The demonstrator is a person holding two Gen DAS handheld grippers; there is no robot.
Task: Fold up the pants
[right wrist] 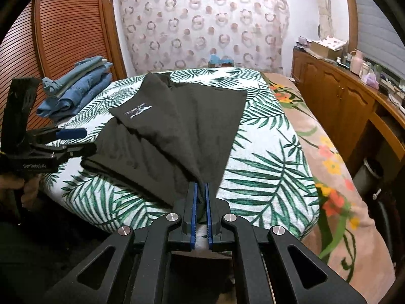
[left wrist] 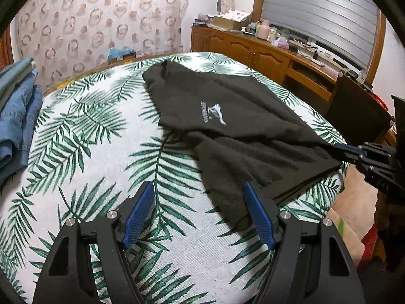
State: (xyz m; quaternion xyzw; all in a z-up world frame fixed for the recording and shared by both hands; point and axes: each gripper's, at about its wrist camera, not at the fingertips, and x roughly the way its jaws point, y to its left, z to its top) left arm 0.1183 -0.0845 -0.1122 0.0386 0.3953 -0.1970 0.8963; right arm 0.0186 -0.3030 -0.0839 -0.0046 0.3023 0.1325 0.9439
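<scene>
Black pants (left wrist: 227,116) with a white logo lie partly folded on the bed's palm-leaf sheet (left wrist: 96,131). In the left wrist view my left gripper (left wrist: 198,187) stands open low over the sheet. Its right finger is at the pants' near edge, and nothing is between the pads. My right gripper (left wrist: 340,149) comes in from the right, pinching a corner of the cloth. In the right wrist view the right gripper (right wrist: 200,186) is shut on a bunched edge of the black pants (right wrist: 177,126), lifting it a little. The left gripper (right wrist: 84,140) shows open at the left, held by a hand (right wrist: 15,185).
A stack of folded blue jeans (left wrist: 17,109) (right wrist: 76,88) sits at the bed's far left corner. A wooden sideboard (left wrist: 265,55) crowded with small items runs along the right wall. A floral blanket (right wrist: 329,167) covers the bed's right side. A louvred wooden door (right wrist: 63,33) stands behind the jeans.
</scene>
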